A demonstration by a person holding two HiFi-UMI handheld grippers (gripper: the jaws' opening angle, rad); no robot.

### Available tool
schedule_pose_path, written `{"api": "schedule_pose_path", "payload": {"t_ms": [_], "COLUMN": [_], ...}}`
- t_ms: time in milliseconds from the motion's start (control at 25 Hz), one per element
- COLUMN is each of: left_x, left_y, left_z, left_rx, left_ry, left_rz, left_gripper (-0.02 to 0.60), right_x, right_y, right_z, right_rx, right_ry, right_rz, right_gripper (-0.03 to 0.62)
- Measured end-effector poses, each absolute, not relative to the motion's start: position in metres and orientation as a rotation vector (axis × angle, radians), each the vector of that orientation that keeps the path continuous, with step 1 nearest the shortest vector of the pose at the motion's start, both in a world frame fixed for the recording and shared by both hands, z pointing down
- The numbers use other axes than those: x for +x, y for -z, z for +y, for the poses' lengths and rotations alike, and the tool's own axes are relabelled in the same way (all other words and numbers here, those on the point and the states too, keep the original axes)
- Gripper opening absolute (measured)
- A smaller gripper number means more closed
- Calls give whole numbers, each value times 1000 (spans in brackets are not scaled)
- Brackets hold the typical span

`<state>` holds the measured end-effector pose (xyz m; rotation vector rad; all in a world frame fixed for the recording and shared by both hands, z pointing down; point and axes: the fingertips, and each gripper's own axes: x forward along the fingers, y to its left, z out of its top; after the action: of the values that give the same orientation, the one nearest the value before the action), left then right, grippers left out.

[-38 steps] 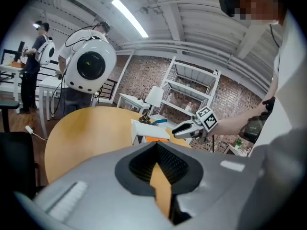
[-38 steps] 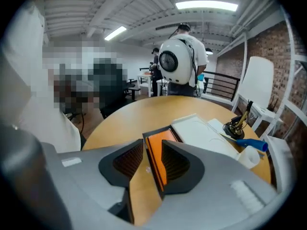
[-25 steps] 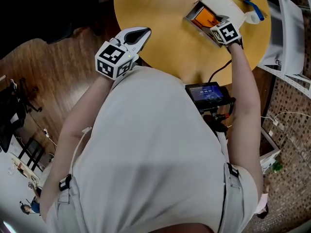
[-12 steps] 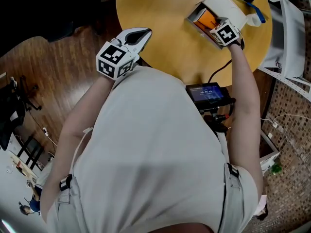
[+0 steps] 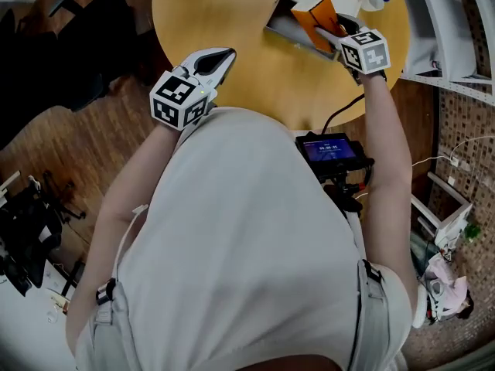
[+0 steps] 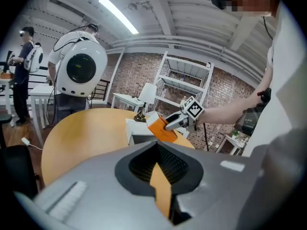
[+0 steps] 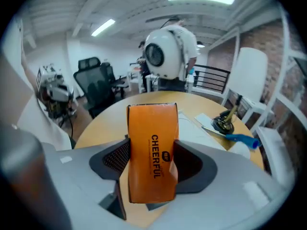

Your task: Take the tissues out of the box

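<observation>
Left gripper point(image 6: 156, 145) is closed up, nothing in it. Across the round table point(image 6: 81, 138), the right gripper point(image 6: 169, 124) is holding an orange pack point(image 6: 160, 131).

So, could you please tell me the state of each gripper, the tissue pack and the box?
Right gripper: shut on the tissue pack.
Left gripper: shut, empty.
Tissue pack: clamped, held up over the box.
Box: open, resting on the table.
</observation>
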<state>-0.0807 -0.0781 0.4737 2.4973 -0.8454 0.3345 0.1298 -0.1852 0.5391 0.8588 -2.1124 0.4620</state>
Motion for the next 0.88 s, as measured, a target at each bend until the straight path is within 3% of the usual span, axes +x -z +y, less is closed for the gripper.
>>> {"api": "schedule_pose_path", "payload": {"t_ms": [160,440,880], "left_x": [-31,11,2], "left_y": [-449,-455,-457], "left_z": [-68,-70,-63], "left_rx": [2582,2616,2603], "left_ry": [-359,-394,-419], "left_rz": [-721,-596,-626], "left_gripper": [0,0,0], "right_x": [213,322,335], "right_y": [-503,-552,-634], "right_z": [-151,-100,-49], "right_rx": [1093,1244,967], "right_ry": [-532,-709,-668], "right_rz": [-2091,-1814,-1544], "right_gripper": [282,284,288]}}
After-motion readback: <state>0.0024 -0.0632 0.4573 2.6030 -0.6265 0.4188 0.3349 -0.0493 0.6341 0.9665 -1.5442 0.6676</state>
